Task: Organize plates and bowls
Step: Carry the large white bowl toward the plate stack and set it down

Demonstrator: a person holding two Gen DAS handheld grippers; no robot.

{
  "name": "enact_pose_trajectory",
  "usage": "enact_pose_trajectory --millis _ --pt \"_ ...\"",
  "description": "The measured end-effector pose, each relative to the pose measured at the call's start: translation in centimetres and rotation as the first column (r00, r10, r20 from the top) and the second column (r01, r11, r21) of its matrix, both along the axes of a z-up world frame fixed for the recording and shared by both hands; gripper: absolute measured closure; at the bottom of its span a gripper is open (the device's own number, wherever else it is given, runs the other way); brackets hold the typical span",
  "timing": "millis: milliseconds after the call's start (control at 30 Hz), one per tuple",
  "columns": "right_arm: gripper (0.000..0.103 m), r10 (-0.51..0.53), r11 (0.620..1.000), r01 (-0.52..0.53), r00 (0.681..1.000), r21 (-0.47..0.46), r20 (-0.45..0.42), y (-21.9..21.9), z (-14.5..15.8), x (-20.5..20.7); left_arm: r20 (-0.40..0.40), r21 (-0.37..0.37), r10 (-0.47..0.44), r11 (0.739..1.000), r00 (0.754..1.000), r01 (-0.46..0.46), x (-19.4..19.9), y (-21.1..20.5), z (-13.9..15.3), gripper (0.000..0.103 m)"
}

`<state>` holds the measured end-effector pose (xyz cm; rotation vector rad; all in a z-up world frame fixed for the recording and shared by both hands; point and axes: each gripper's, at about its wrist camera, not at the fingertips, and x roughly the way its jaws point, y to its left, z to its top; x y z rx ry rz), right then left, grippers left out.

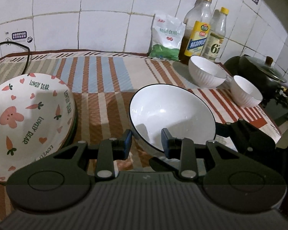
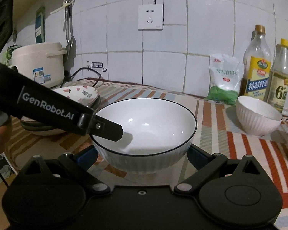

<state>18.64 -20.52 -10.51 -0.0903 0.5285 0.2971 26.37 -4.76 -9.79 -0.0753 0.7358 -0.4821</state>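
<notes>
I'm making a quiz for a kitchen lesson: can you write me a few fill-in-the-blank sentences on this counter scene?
1. The big bowl has a thin ____ line along its rim.
2. The plate is printed with hearts, a bear and ____.
3. The left tool has one finger inside the big bowl and the other ____ it.
4. The number of bottles by the wall is ____.

Missing words: black; carrots; outside; two
</notes>
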Motion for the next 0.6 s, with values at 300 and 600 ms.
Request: enact_pose_trajectory --millis 300,600 --pt "0.002 0.015 1.000 -0.016 0.999 -0.026 -0.029 0.3 -0.4 0.4 -0.021 0.036 0.005 0.999 1.000 -0.004 0.2 -0.4 -0.5 0.072" --pt "0.002 -0.042 0.999 0.041 0.997 -0.027 -0.065 0.3 0.7 -0.2 -0.014 0.026 -0.022 0.999 1.000 0.022 -1.2 -0.1 0.5 0.049"
